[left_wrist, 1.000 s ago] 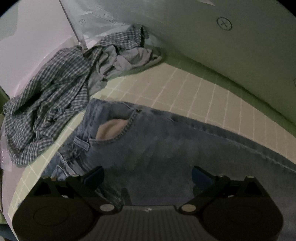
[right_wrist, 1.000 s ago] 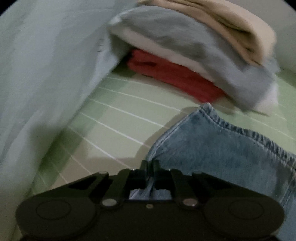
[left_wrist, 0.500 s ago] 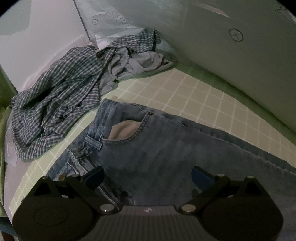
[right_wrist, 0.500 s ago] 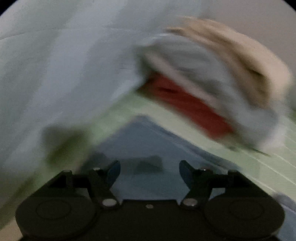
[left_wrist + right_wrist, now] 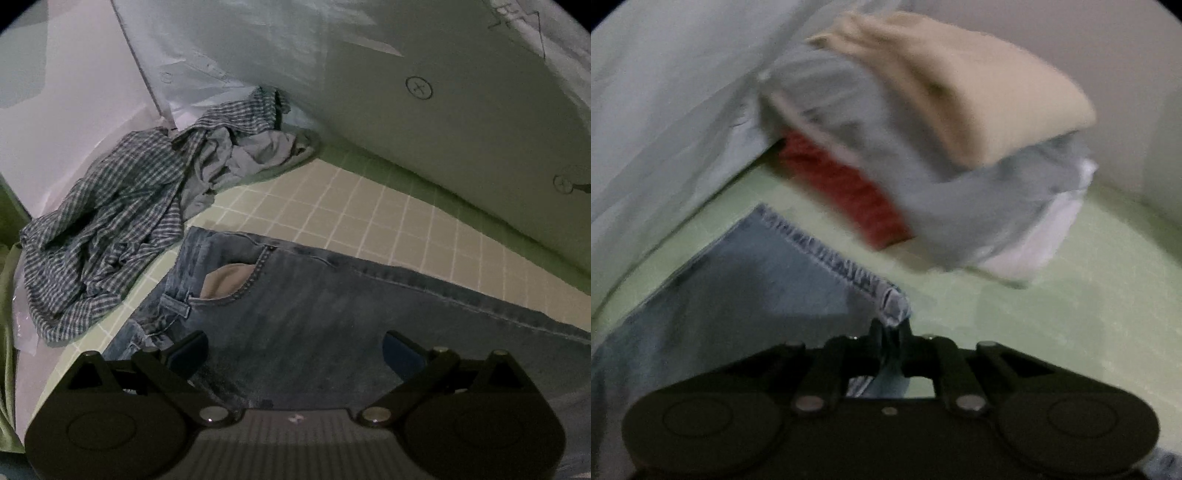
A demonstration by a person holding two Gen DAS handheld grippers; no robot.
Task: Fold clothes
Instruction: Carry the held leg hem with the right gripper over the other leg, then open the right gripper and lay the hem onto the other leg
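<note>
Blue jeans (image 5: 332,314) lie flat on the green gridded mat (image 5: 351,206), waist and front pocket toward the left. My left gripper (image 5: 295,350) is open and hovers just above the upper leg of the jeans. In the right wrist view the jeans' leg hem (image 5: 827,251) lies on the mat, and my right gripper (image 5: 890,326) is shut on the corner of that hem. The view is blurred.
A crumpled plaid shirt with a grey garment (image 5: 122,221) lies at the left against white boards (image 5: 66,122). A stack of folded clothes, beige, grey, red and white (image 5: 942,147), stands just beyond the hem. A pale backdrop (image 5: 424,110) borders the mat.
My right gripper let go of the hem, opened, shifted, and has shut again on the hem's corner. My left gripper stayed open and drew back slightly from the jeans.
</note>
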